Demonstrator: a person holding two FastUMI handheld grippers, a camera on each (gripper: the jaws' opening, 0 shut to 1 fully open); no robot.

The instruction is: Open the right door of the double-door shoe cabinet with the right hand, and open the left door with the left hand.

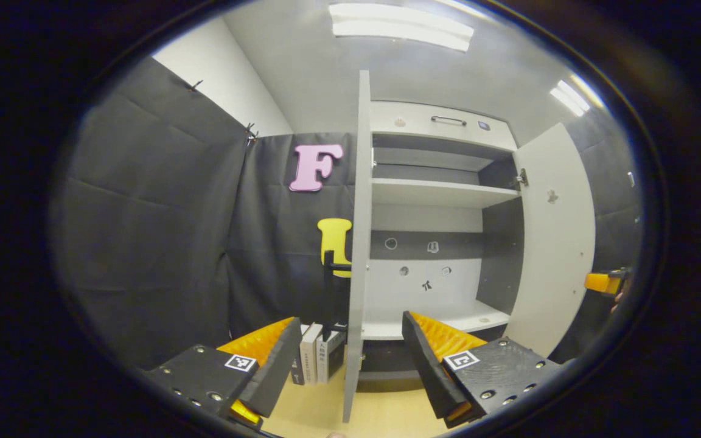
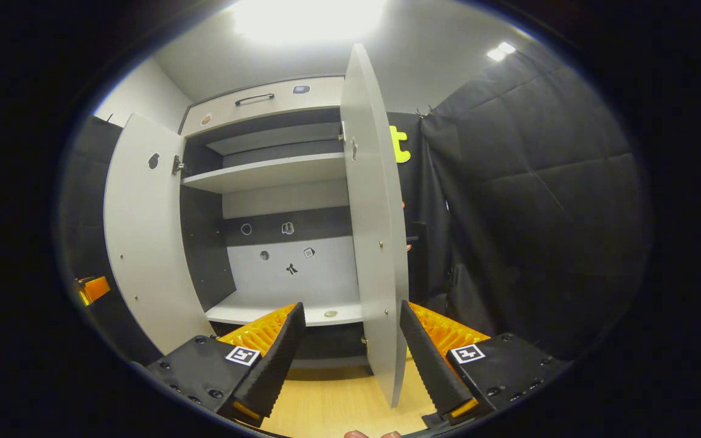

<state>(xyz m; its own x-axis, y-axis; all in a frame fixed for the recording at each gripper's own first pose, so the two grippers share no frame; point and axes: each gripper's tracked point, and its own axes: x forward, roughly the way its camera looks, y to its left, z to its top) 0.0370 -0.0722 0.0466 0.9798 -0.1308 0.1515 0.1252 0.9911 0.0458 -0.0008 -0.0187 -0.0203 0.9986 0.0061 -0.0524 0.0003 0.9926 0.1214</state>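
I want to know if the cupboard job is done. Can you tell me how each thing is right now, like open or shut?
left door: swung open, seen edge-on between the fingers.
right door: swung open.
drawer: shut, above the shelves.
shelves: in the open, bare.
books: upright on the floor beside the cabinet.
left gripper: open, holding nothing.
right gripper: open, the door edge between its fingers, not clamped.

Counted: one shoe cabinet (image 1: pixel 442 131), two doors, left door (image 1: pixel 359 243) and right door (image 1: pixel 554 243), both swung wide; three books (image 1: pixel 317 359) upright at cabinet's left foot.
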